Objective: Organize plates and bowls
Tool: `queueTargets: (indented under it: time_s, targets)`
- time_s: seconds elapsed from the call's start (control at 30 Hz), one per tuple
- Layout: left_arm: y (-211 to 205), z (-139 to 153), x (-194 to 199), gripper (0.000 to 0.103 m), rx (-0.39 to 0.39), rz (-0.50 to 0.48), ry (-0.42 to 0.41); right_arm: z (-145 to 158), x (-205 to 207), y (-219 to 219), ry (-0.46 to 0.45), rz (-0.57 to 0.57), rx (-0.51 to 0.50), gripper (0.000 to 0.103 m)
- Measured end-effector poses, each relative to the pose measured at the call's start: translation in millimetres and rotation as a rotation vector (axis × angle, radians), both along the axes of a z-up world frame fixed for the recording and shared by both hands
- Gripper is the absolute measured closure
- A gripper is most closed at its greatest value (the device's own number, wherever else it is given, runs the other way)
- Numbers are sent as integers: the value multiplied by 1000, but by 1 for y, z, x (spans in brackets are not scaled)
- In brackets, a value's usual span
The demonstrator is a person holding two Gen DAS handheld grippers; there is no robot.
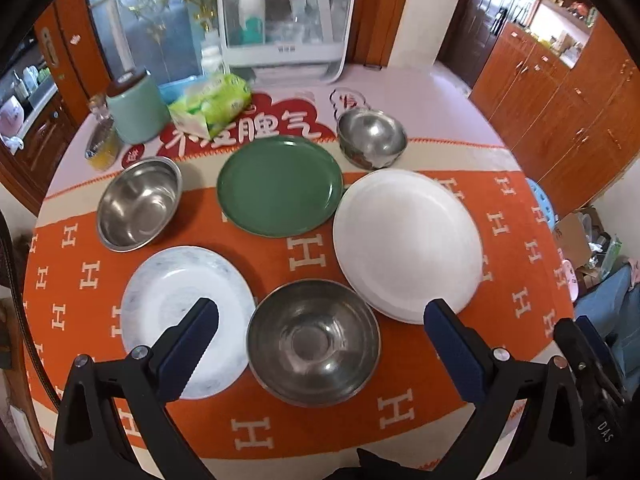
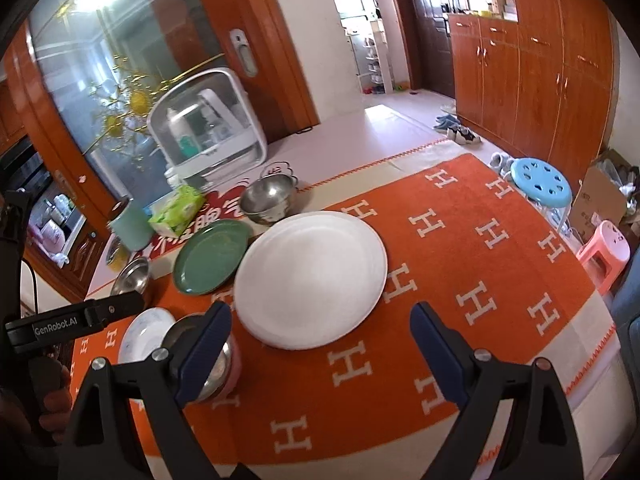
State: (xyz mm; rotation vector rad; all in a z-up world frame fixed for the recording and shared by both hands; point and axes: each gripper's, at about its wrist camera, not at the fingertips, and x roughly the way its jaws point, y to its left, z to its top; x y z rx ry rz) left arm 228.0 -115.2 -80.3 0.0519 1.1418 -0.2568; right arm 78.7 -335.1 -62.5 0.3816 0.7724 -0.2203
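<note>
Six dishes lie on the orange cloth of the worktop [image 1: 500, 380]; both hand-held grippers hover above with nothing in them.

From the left: a steel bowl [image 1: 138, 204] sits behind a marbled plate [image 1: 176, 284]; in the middle a green plate [image 1: 280, 186] lies behind a second steel bowl [image 1: 314, 340], which is just beside the marbled plate; to the right a third steel bowl [image 1: 372, 138] stands behind the large white plate [image 1: 408, 240]. The left hand-held gripper [image 1: 320, 328] hangs over the near bowl, jaws wide apart. The right hand-held gripper [image 2: 320, 330] hangs over the near edge of the white plate, jaws likewise wide apart. A green canister [image 1: 138, 110] and a tissue pack [image 1: 212, 106] stand at the back left.
</note>
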Motion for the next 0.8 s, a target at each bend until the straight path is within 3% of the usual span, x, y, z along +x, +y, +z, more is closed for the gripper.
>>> queueTargets:
  time_s: [0.13,0.47,0.8]
  targets:
    - [-12,-23,25,1,32,7,53,-16,20,-16,-3,3,14,12]
    - [-33,-78,77,1,16,10,154,-64,56,-42,14,3,58,12]
    - [-43,-119,102,1,-25,-20,209,-101,82,-68,13,13,159,13]
